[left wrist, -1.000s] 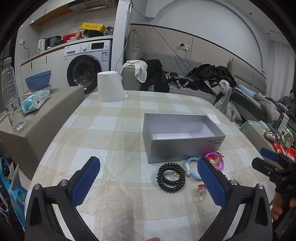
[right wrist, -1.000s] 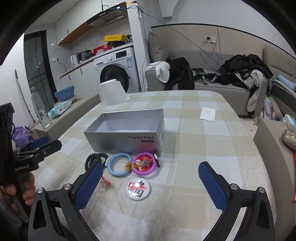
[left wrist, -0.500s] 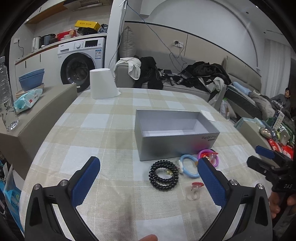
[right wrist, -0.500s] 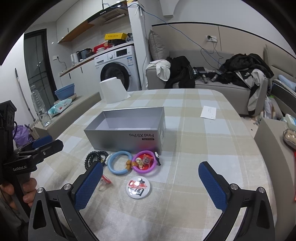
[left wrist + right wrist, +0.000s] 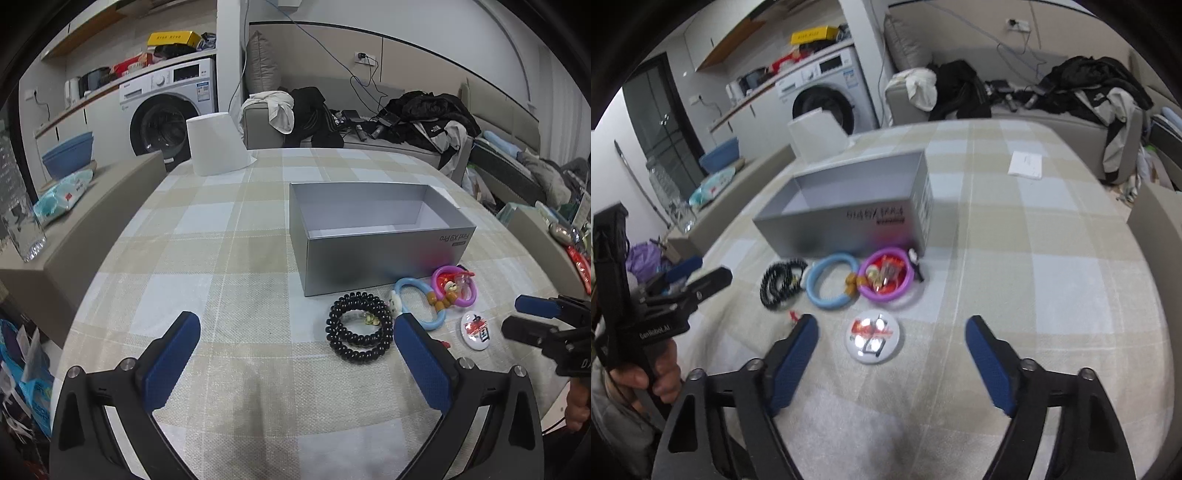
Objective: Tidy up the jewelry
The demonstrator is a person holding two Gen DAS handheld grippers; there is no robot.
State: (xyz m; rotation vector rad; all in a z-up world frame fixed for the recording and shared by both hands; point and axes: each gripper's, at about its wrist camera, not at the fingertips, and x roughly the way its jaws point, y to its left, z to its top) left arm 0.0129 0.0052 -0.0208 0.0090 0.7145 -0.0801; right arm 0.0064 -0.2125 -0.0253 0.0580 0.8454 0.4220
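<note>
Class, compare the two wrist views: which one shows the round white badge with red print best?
The right wrist view: the round white badge with red print lies near centre, large, though blurred with glare. The left wrist view shows the badge small, off to the right, but sharper.

Even, cool indoor light fills the room from overhead; no lamp shows. The left wrist view is sharp, with a soft shadow on the worktop [image 5: 258, 387] in front of the grey box [image 5: 380, 262] and a blurred reddish reflection on the box's near wall. The right wrist view is smeared by motion: the lettering on the box is unreadable, and glare whitens the round badge [image 5: 874, 336] just in front of it. Both views bend strongly outward, with black corners.
</note>
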